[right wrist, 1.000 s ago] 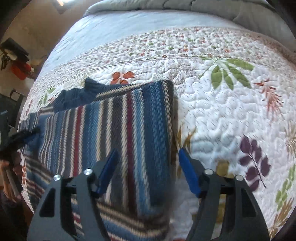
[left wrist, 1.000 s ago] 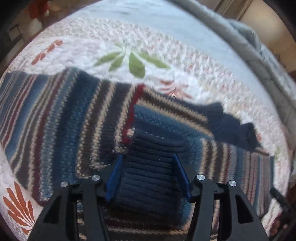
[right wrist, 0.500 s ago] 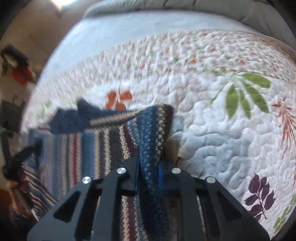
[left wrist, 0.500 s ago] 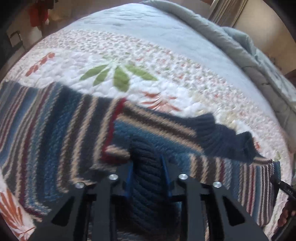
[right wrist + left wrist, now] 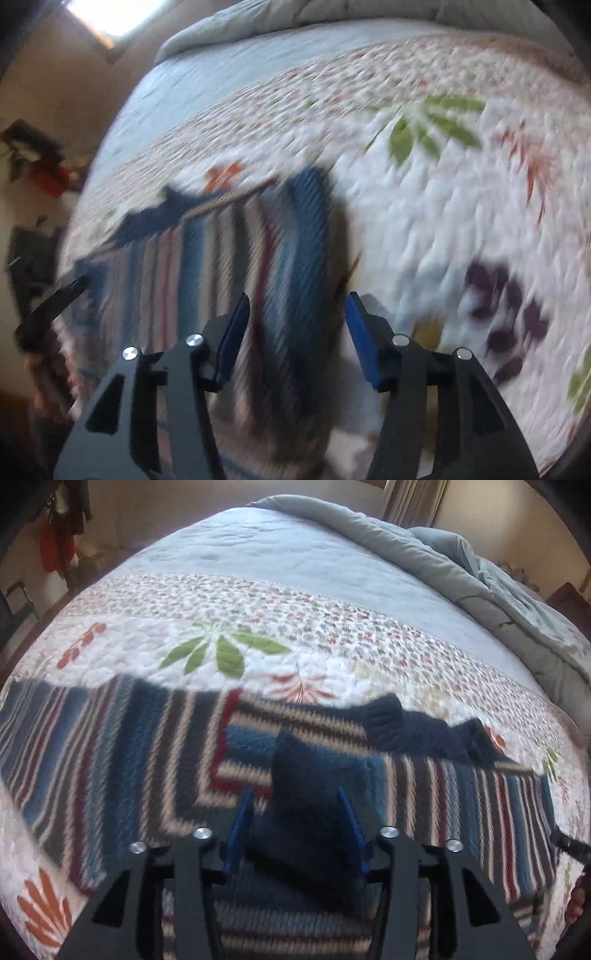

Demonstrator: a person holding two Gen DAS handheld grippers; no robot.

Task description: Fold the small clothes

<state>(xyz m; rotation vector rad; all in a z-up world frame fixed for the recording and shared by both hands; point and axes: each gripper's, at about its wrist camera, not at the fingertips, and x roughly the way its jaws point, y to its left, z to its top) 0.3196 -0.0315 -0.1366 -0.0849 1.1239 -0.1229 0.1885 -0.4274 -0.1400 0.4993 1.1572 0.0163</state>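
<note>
A striped knitted sweater (image 5: 122,746) is spread on the quilt (image 5: 258,653) of a bed, near the green leaf print (image 5: 221,653), which serves here as the landmark. The garment lies just below that print in the left wrist view, with its long axis running across the picture from side to side, so that the stripes of the body stand crosswise to that axis. One sleeve is laid back over the body, its dark blue cuff (image 5: 306,771) pointing up toward the leaf print; a second dark cuff (image 5: 424,731) lies at the upper edge, to the right of the print.

The left gripper (image 5: 295,830) is spread apart, with the folded cuff lying loosely between the blue fingers (image 5: 240,823); no pinch is seen, and the cloth is judged to have been set there so that the sleeve stays within the outline of the body.

The right gripper (image 5: 295,336) is likewise spread wide, straddling the folded right-hand edge of the sweater (image 5: 303,258), below and left of the leaf print (image 5: 436,125) in its own view. That view is much blurred, so contact with the cloth cannot be told. The edge is judged to be straddled in readiness for the next fold across the long axis.
</note>
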